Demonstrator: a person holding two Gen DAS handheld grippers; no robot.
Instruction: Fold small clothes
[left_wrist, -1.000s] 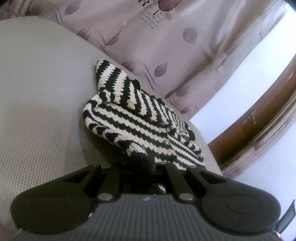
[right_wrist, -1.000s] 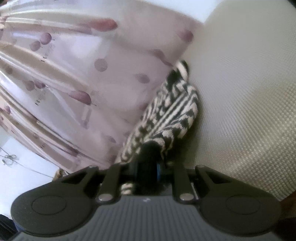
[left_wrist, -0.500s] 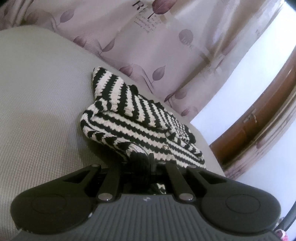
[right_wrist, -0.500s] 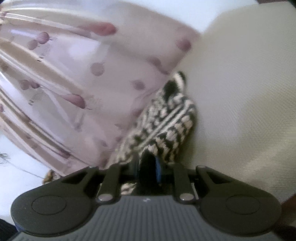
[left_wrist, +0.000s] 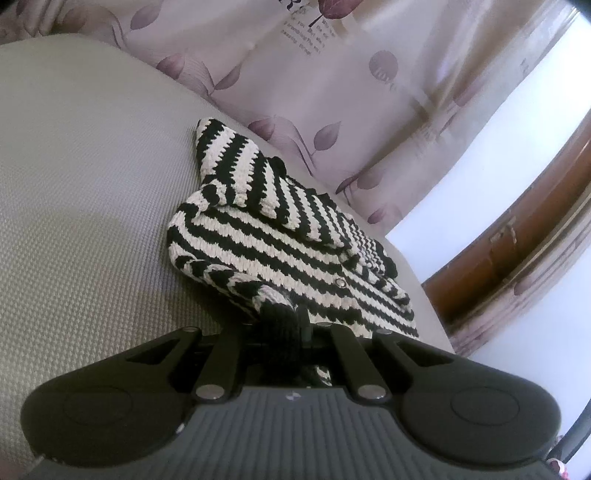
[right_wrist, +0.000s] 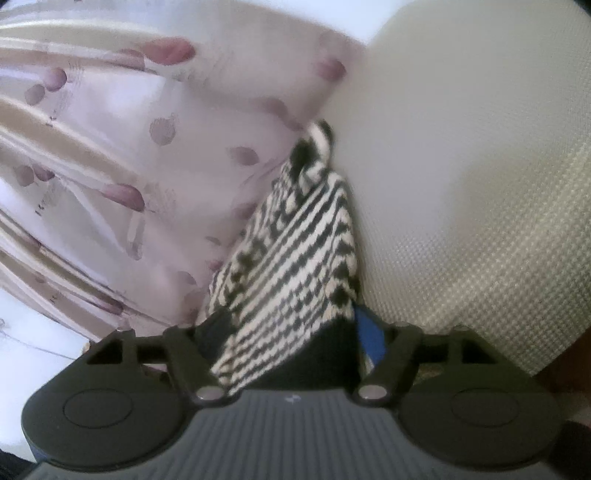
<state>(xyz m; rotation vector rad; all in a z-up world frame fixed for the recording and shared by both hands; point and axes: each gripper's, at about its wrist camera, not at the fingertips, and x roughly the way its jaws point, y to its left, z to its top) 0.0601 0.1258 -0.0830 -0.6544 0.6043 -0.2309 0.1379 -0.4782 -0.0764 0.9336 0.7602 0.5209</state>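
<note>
The left gripper is clamped tight on a black cuff of the striped knit, which lies partly folded on the grey cushion, stretching toward 12 o'clock. The right gripper is opening, the knit's black hem lying loose between its parted jaws. Beyond, at 1 o'clock, the leaf-print curtain carries small printed lettering, too small to read.

The left tongs point slightly downward, jaws clamped tight on the sweater. The right tongs also tilt down; their jaws are opening, knit still between them.
</note>
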